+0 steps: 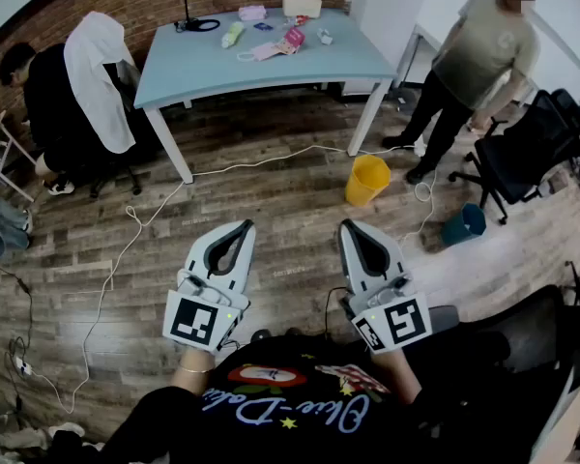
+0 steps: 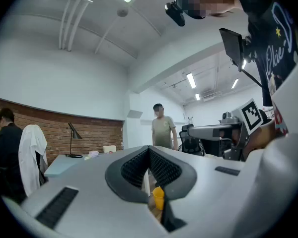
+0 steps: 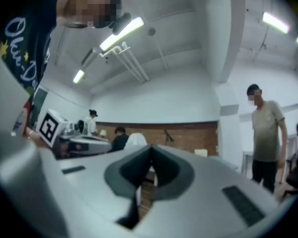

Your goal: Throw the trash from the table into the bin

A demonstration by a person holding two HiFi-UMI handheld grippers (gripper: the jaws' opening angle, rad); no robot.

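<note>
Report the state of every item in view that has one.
left claw: shut, empty
right claw: shut, empty
yellow bin: upright on the floor, top open
teal bin: upright on the floor
trash: lying on the table, not yet binned

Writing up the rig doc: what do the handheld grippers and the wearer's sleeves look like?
The left gripper and right gripper are light grey plastic shells, curved jaws lined with dark ribbed pads. Each carries a marker cube with black-and-white squares. Black printed T-shirt; sleeves stop short of the wrists.
</note>
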